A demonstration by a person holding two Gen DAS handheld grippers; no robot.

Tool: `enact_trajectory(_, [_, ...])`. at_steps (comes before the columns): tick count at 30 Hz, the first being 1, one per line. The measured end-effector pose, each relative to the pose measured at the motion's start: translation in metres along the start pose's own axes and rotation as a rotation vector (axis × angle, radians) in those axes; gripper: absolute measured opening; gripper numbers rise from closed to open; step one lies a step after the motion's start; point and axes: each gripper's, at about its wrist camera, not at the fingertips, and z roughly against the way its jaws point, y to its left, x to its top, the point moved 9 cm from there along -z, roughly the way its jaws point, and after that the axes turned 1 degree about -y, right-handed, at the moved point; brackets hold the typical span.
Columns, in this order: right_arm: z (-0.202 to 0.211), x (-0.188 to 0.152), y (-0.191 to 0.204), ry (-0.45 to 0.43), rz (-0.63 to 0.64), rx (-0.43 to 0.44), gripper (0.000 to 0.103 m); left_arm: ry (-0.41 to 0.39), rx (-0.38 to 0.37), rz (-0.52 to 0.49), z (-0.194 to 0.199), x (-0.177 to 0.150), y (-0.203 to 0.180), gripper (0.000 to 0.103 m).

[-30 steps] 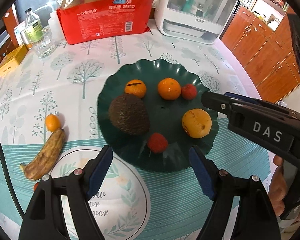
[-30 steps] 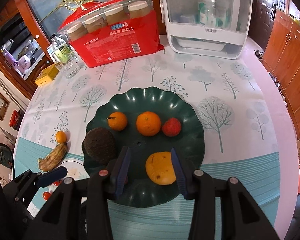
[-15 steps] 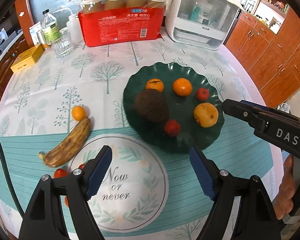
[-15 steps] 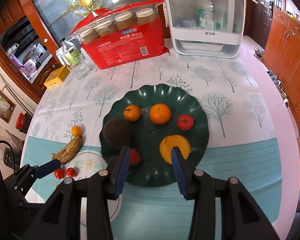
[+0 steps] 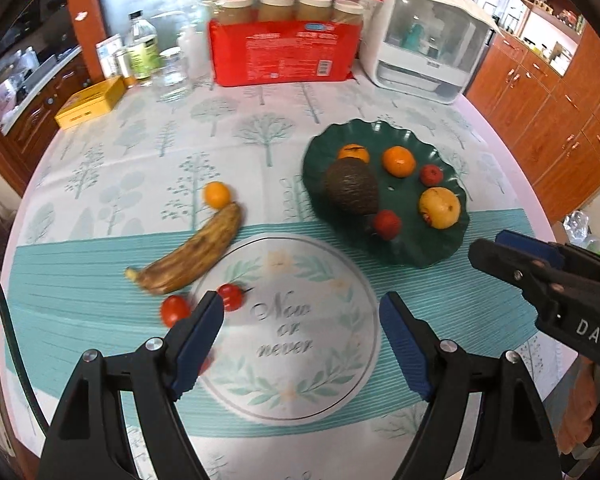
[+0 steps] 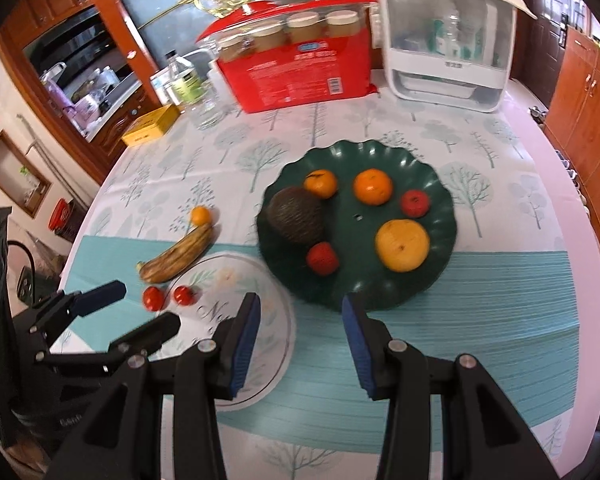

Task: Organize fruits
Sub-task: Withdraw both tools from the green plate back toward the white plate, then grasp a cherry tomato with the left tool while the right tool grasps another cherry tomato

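We hold our left gripper (image 5: 300, 316) above the round "Now or never" motif (image 5: 288, 332) of the tablecloth, its blue-padded jaws spread wide with nothing between them. Just off its left fingertip lie two cherry tomatoes (image 5: 230, 296), one partly hidden by the pad, and beyond them, ahead and to the left, a browned banana (image 5: 192, 254) lies slantwise with a small orange fruit (image 5: 217, 195) touching its far end. Ahead and to the right of this gripper sits the green scalloped plate (image 5: 420, 252), carrying a dark rough-skinned fruit (image 5: 352, 192), two oranges (image 5: 398, 161) at the far side, a yellow-orange fruit (image 5: 439, 207) on its right, and two small red fruits (image 5: 387, 224). Our right gripper (image 6: 300, 332) hovers at the near edge of that plate (image 6: 380, 300), jaws also parted and empty; from it the yellow-orange fruit (image 6: 402, 245) lies just ahead and slightly right, a red fruit (image 6: 322, 258) straight ahead, and the dark fruit (image 6: 296, 215) ahead to the left. The banana (image 6: 176, 254) and the tomatoes (image 6: 168, 297) lie well off to its left, near the left gripper's tips (image 6: 100, 294). Far beyond both, at the back of the table, stand a red package of jars (image 6: 300, 68) and a white appliance (image 6: 448, 40).
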Motion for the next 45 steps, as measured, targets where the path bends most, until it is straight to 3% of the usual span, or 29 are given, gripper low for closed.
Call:
enact_trajectory(15, [-0.022, -0.004, 0.073, 0.046, 0.108, 0.084, 0.043, -0.024, 0.081, 0.145, 0.027, -0.029, 0.092, 0.083])
enact_trajectory(24, [-0.06, -0.013, 0.106, 0.101, 0.148, 0.097, 0.043, 0.04, 0.063, 0.238, -0.005, -0.067, 0.131, 0.083])
enact_trajectory(31, [-0.095, -0.025, 0.123, 0.127, 0.187, 0.104, 0.043, 0.064, 0.0, 0.242, -0.038, -0.083, 0.131, 0.081])
enact_trajectory(37, [-0.128, -0.036, 0.128, 0.169, 0.192, 0.107, 0.043, 0.102, -0.034, 0.217, -0.064, -0.091, 0.122, 0.069])
enact_trajectory(45, [-0.15, -0.036, 0.133, 0.183, 0.181, 0.111, 0.043, 0.12, -0.056, 0.206, -0.081, -0.092, 0.115, 0.044])
